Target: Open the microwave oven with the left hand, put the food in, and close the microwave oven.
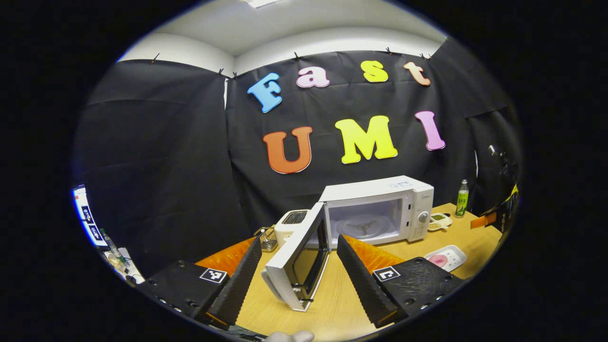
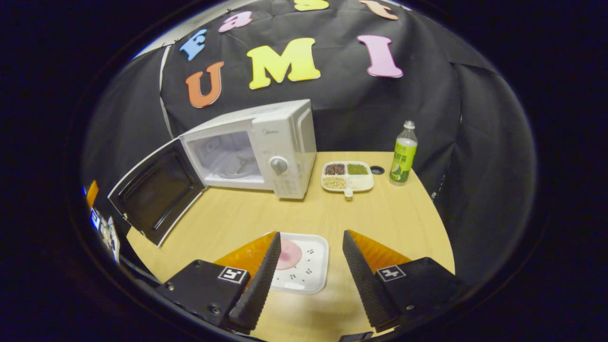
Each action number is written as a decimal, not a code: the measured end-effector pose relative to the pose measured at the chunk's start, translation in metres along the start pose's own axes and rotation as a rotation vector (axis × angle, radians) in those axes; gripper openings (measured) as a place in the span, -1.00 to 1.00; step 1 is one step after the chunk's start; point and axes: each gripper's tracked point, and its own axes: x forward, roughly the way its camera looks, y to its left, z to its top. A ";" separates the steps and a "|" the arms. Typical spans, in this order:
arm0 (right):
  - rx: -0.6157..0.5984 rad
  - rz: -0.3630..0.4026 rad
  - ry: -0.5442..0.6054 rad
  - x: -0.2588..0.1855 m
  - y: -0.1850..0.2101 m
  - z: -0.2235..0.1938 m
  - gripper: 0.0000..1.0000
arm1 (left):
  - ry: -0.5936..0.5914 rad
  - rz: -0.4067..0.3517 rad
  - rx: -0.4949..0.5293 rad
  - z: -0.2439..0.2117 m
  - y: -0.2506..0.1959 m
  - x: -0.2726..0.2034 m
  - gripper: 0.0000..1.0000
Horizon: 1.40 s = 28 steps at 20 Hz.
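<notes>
Left tongs (image 1: 299,254) and right tongs (image 2: 311,247) both spread wide, empty.

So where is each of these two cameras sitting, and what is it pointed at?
Left gripper view: rides on the left claw, facing the open microwave door from close in front; its own two fingers show at the bottom, spread apart.
Right gripper view: rides on the right claw, looking down over the table at a white plate of food; its own fingers show, apart.
Both see: the microwave, the plate, a divided dish and a green bottle.
</notes>
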 end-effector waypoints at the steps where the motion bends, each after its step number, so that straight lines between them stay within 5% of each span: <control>1: 0.013 0.009 0.027 0.010 -0.003 -0.009 0.66 | -0.010 -0.012 -0.002 0.007 -0.011 0.001 0.92; 6: 0.068 0.028 0.161 0.048 -0.022 -0.049 0.51 | -0.029 -0.080 0.026 0.031 -0.057 0.012 0.92; 7: 0.086 0.038 0.183 0.055 -0.023 -0.056 0.21 | -0.031 -0.089 0.029 0.034 -0.064 0.015 0.92; 9: 0.119 0.052 0.225 0.065 -0.023 -0.066 0.11 | -0.031 -0.105 0.036 0.037 -0.077 0.019 0.92; 10: 0.128 0.056 0.242 0.068 -0.023 -0.069 0.32 | -0.030 -0.112 0.036 0.037 -0.082 0.020 0.92; 11: 0.134 0.061 0.261 0.072 -0.021 -0.074 0.05 | -0.029 -0.119 0.035 0.039 -0.086 0.021 0.92; 12: 0.132 0.072 0.279 0.076 -0.019 -0.077 0.25 | -0.025 -0.125 0.035 0.038 -0.090 0.023 0.92; 13: 0.128 0.085 0.299 0.078 -0.015 -0.080 -0.02 | -0.022 -0.129 0.037 0.038 -0.094 0.025 0.92; 14: 0.124 0.090 0.318 0.080 -0.012 -0.083 0.18 | -0.020 -0.129 0.042 0.036 -0.094 0.027 0.92; 15: 0.121 0.099 0.342 0.079 -0.009 -0.087 -0.14 | -0.014 -0.127 0.042 0.032 -0.093 0.029 0.92; 20: 0.089 0.053 0.427 0.078 -0.013 -0.096 -0.63 | -0.005 -0.115 0.019 0.026 -0.082 0.038 0.92; 21: 0.076 0.041 0.448 0.077 -0.015 -0.099 -0.89 | -0.004 -0.111 0.014 0.025 -0.079 0.040 0.92; 23: 0.057 0.024 0.482 0.076 -0.016 -0.099 -0.76 | -0.001 -0.105 0.005 0.021 -0.074 0.045 0.92; 28: 0.059 -0.054 0.603 0.075 -0.019 -0.102 -0.92 | 0.001 -0.084 -0.034 0.012 -0.057 0.048 0.92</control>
